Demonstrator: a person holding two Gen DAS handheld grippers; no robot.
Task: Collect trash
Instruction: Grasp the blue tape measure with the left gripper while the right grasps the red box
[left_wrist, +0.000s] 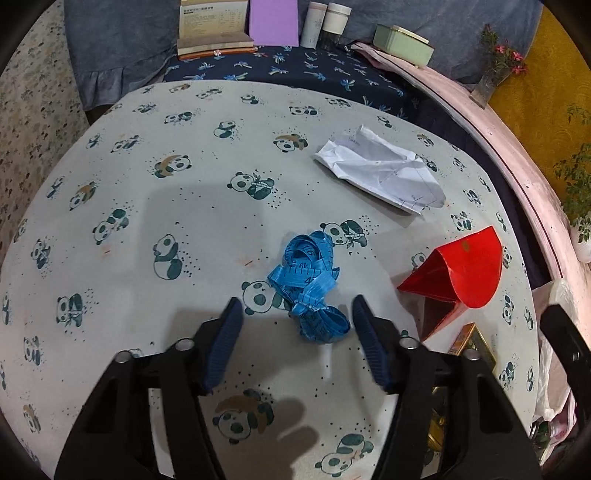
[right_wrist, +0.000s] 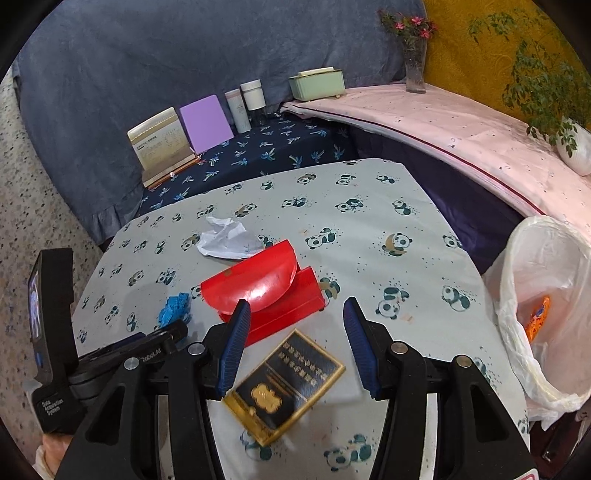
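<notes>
A: Where was the blue tape measure (left_wrist: 312, 286)?
B: Between the left gripper (left_wrist: 297, 308) tips, untouched; jaws half open.
A: The right gripper (right_wrist: 297, 310)?
B: Half open, empty, above the dark gold-trimmed box (right_wrist: 284, 384).

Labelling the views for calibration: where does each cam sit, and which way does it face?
Left wrist: rides the left tongs, angled down at a tangled blue measuring tape between open fingers; only the tongs show.
Right wrist: rides the right tongs, angled down over a black-and-gold flat box; the other handheld unit shows at left.
Shared: panda-print tablecloth, red open box, crumpled white paper.
</notes>
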